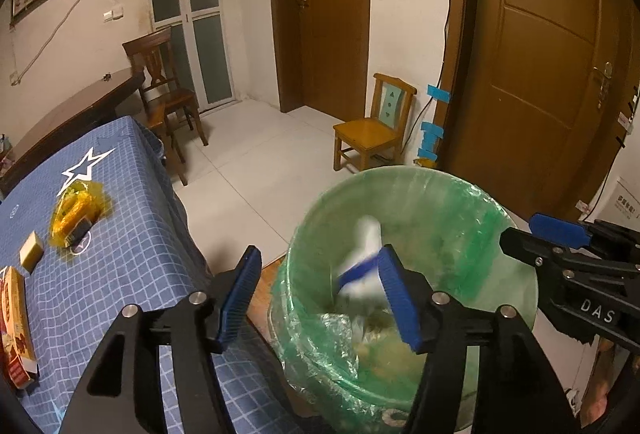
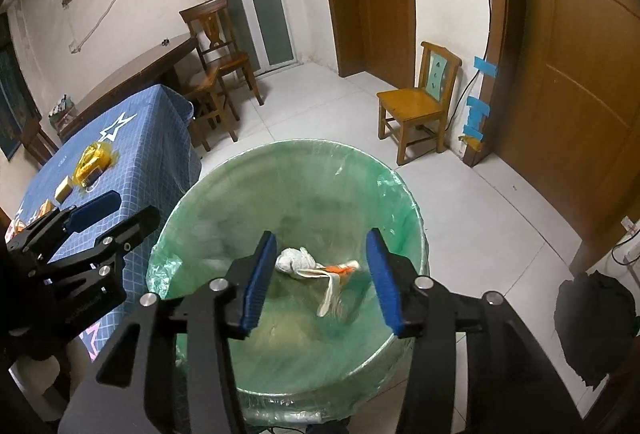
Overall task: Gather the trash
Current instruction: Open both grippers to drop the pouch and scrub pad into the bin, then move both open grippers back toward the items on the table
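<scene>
A bin lined with a green bag (image 1: pixel 404 181) (image 2: pixel 280 153) stands on the floor beside the blue-clothed table (image 1: pixel 132 234). My left gripper (image 1: pixel 320 258) hangs open over the bin's near-left rim. A blurred white and blue piece of trash (image 1: pixel 362 258) is loose inside the bin, clear of the pads. My right gripper (image 2: pixel 321 238) is open above the bin's middle. Below it, free of the pads, are a crumpled white tissue (image 2: pixel 294 260) and an orange and white wrapper (image 2: pixel 338 276). Each gripper shows in the other's view (image 1: pixel 532 234) (image 2: pixel 136 205).
On the table lie a yellow wrapper (image 1: pixel 74 211) (image 2: pixel 92 161), a small beige block (image 1: pixel 32 250) and a red and yellow box (image 1: pixel 14 322). A small wooden chair (image 1: pixel 372 129) stands by the wall, a dark chair (image 1: pixel 168 89) behind the table, a black bag (image 2: pixel 592 318) on the floor.
</scene>
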`<state>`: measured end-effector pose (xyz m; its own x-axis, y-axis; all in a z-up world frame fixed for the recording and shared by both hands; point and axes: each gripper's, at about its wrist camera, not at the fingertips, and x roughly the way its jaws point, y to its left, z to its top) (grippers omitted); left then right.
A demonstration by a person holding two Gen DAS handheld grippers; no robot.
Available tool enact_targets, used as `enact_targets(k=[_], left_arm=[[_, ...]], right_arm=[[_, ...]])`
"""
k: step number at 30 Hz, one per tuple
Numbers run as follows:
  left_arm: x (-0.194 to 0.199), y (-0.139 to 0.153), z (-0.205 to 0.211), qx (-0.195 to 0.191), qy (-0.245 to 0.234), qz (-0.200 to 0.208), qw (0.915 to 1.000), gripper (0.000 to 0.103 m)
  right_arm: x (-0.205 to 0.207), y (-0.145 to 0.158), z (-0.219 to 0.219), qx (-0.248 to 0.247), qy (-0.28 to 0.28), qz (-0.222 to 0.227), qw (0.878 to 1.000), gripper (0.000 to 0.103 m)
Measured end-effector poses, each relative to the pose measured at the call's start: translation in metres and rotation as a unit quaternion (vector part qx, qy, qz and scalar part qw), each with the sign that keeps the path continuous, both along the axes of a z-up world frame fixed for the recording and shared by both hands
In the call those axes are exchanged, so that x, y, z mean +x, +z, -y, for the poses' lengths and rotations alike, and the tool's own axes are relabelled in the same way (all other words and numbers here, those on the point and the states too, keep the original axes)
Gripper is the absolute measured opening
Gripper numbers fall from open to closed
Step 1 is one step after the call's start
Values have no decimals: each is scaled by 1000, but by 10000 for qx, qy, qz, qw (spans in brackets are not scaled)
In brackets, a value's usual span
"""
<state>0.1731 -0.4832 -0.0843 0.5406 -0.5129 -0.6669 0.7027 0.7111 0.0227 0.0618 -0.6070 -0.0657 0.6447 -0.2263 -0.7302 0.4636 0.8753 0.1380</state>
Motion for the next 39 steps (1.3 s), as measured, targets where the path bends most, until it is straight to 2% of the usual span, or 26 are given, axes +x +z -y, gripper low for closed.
enact_targets(k=[12, 16, 20, 23, 25, 30, 32, 36, 37, 39], left_arm=[[-5, 3, -7, -3, 6, 16, 10000, 62], [-11, 11, -24, -81, 14, 7, 10000, 62], [-26, 24, -64, -164, 94, 193, 9996, 71], [-31, 28, -112, -224, 296, 183, 9991, 71], [-35, 30, -151, -243, 481, 193, 9984, 71], [-37, 34, -262, -304, 1251, 181, 9915, 71], [-35, 36, -318, -385, 1731, 153, 9840, 71], [-36, 42, -422, -561, 2738, 171, 9600, 71], [-34, 43, -451, -578, 3040, 166, 9508, 71], [-30, 42, -481, -622, 3303, 77, 9418, 74]], right_arm=[[-7, 4, -1, 1, -16, 75, 10000, 46], [-18, 17, -17, -102, 91, 359, 9993, 46], [-33, 31, -51, -272, 402, 760, 9959, 58], [-37, 34, -87, -281, 783, 996, 9915, 65], [-35, 33, -107, -233, 1031, 1064, 9887, 66], [-21, 32, -154, -112, 1702, 1103, 9792, 74], [-14, 29, -171, -64, 1907, 1075, 9757, 75], [-2, 23, -198, 98, 2209, 967, 9704, 76], [2, 21, -206, 144, 2308, 934, 9684, 76], [7, 19, -220, 180, 2441, 896, 9654, 76]])
